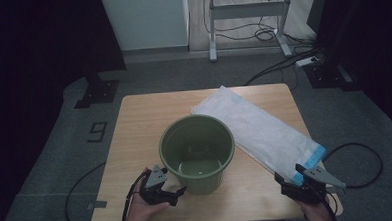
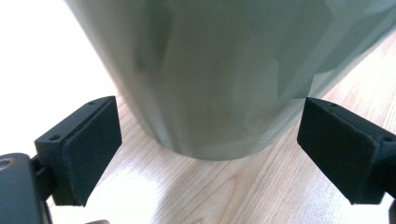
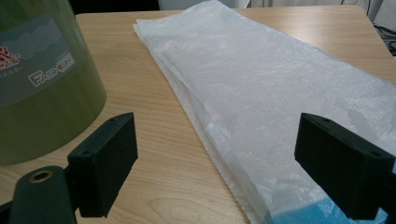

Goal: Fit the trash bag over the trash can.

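1. A green bin (image 1: 197,153) stands upright in the middle of the wooden tabletop (image 1: 134,123). It is open at the top and looks empty inside.
2. A folded white plastic bag (image 1: 257,130) lies flat on the right part of the tabletop. Its long axis runs diagonally, from the far middle to the near right corner, where it has a blue edge.
3. The left gripper (image 1: 176,196) is at the near left, just beside the base of the bin. Its jaws are spread wide, and in the left gripper view the bin wall (image 2: 210,79) stands between them without touching them.
4. The right gripper (image 1: 290,183) is at the near right corner, at the blue end of the bag. Its jaws are also spread and hold nothing; the bag (image 3: 280,98) stretches away in front of them.
5. I judge that the right gripper is nearer to the bag, so it would take the near end, while the left is placed to steady the bin.
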Available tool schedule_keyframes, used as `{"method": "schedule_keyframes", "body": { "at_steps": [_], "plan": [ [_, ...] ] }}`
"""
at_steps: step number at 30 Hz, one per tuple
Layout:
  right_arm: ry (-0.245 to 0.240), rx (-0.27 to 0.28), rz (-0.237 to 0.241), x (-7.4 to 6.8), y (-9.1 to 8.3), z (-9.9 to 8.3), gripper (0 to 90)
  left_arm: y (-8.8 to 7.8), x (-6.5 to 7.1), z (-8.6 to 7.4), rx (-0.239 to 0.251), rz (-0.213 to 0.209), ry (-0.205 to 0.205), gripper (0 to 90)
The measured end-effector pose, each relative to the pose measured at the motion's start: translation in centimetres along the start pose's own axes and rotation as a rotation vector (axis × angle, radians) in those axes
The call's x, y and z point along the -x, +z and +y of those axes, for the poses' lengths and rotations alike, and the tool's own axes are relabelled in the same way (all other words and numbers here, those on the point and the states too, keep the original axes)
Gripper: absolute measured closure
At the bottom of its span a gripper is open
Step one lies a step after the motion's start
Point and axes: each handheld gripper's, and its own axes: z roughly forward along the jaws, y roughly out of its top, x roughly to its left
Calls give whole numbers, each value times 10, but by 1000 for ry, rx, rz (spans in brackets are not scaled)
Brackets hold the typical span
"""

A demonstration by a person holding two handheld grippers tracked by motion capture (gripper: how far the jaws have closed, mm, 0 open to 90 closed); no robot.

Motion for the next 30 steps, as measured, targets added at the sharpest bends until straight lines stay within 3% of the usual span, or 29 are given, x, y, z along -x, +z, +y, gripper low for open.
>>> {"method": "schedule_keyframes", "body": {
  "at_steps": [7,13,19,20,21,30],
  "plan": [
    [-15,-17,5,-8,6,2,130,-5,-3,-6,-23,14,13,64],
    [-16,-40,13,-20,24,14,130,-14,-5,-16,-22,28,-2,65],
    [-58,-97,0,-37,62,31,129,-24,-14,-28,-24,54,-29,66],
    [-59,-117,-12,-39,74,34,129,-26,-17,-29,-16,55,-43,66],
    [-59,-117,-12,-39,74,34,129,-26,-17,-29,-16,55,-43,66],
    [-38,-203,-27,-43,129,42,132,-31,-24,-35,-6,80,-64,72]
  ]
}}
